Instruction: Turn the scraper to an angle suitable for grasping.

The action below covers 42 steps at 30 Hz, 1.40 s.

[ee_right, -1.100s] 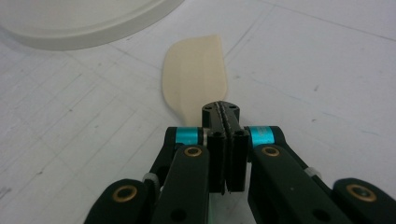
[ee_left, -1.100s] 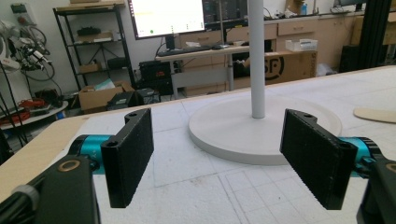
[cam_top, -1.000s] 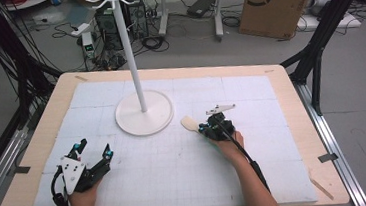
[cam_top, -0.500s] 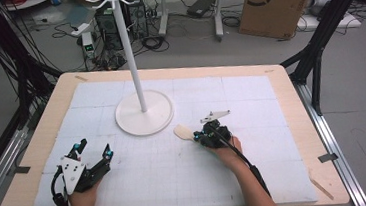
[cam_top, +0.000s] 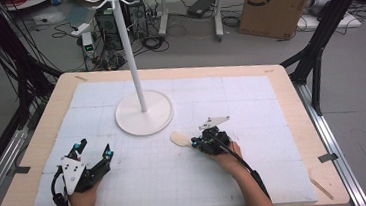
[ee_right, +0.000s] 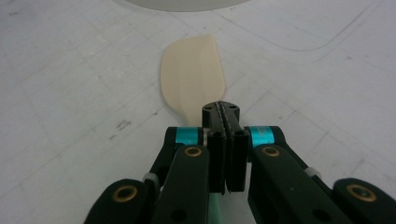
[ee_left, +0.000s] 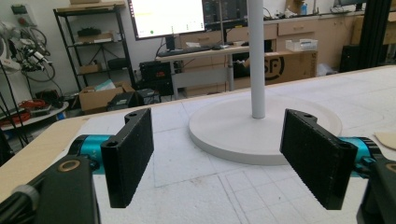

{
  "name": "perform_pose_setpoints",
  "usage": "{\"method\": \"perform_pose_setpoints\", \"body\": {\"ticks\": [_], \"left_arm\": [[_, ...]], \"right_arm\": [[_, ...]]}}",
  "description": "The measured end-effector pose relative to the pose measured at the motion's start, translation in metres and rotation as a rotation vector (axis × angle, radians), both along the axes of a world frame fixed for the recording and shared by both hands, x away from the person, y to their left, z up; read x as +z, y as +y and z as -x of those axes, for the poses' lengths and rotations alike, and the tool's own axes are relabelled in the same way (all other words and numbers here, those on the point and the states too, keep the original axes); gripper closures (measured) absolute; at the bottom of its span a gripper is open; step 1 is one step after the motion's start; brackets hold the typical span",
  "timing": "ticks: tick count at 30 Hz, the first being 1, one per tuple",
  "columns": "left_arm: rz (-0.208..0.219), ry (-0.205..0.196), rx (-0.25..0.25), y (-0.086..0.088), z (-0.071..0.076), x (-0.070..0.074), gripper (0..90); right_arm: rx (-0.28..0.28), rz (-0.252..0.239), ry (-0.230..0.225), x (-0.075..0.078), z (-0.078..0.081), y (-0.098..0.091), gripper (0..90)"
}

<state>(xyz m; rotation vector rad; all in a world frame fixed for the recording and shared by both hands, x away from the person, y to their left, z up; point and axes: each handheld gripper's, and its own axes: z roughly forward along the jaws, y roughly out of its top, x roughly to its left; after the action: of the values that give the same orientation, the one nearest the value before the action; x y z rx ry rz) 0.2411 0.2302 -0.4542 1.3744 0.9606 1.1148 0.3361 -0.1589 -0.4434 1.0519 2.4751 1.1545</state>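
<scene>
While gripped, pale cream spatula [ee_right: 192,77], flat blade

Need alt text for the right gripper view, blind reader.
The right gripper, jaws shut, clamps the neck of a cream spatula whose flat blade points away over the white gridded mat. A white stand base edges the top.

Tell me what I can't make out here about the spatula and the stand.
- Spatula handle: right gripper view, hidden by the shut right tool clamped on it; only a green sliver shows below.
- Spatula in the left gripper view: cut off by the right edge.
- Stand top: high view, hooks cropped by the upper edge; left gripper view, pole runs out of frame.
- Spatula's material: high view, too small.
</scene>
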Motion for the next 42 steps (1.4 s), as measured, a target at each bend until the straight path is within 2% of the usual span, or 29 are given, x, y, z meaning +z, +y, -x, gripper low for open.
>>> {"method": "perform_pose_setpoints", "body": {"ticks": [6, 19, 22, 28, 31, 42], "left_arm": [[-0.003, 0.001, 0.001, 0.000, 0.000, 0.000, 26.3], [-0.003, 0.001, 0.001, 0.000, 0.000, 0.000, 26.3], [-0.003, 0.000, 0.002, 0.000, 0.000, 0.000, 26.3], [-0.003, 0.002, 0.001, 0.000, 0.000, 0.000, 26.3], [-0.002, 0.000, 0.001, 0.000, 0.000, 0.000, 26.3], [-0.001, 0.000, 0.001, 0.000, 0.000, 0.000, 26.3]], "right_arm": [[0.008, -0.006, -0.004, 0.000, 0.006, 0.000, 90.0], [0.094, -0.023, -0.011, 0.002, 0.016, -0.001, 90.0], [0.084, -0.010, -0.033, 0.002, 0.016, 0.000, 90.0], [0.056, -0.006, -0.006, -0.003, 0.009, -0.003, 90.0], [0.059, -0.005, 0.003, -0.002, 0.009, -0.003, 90.0], [0.126, 0.014, 0.010, 0.000, 0.018, 0.002, 90.0]]}}
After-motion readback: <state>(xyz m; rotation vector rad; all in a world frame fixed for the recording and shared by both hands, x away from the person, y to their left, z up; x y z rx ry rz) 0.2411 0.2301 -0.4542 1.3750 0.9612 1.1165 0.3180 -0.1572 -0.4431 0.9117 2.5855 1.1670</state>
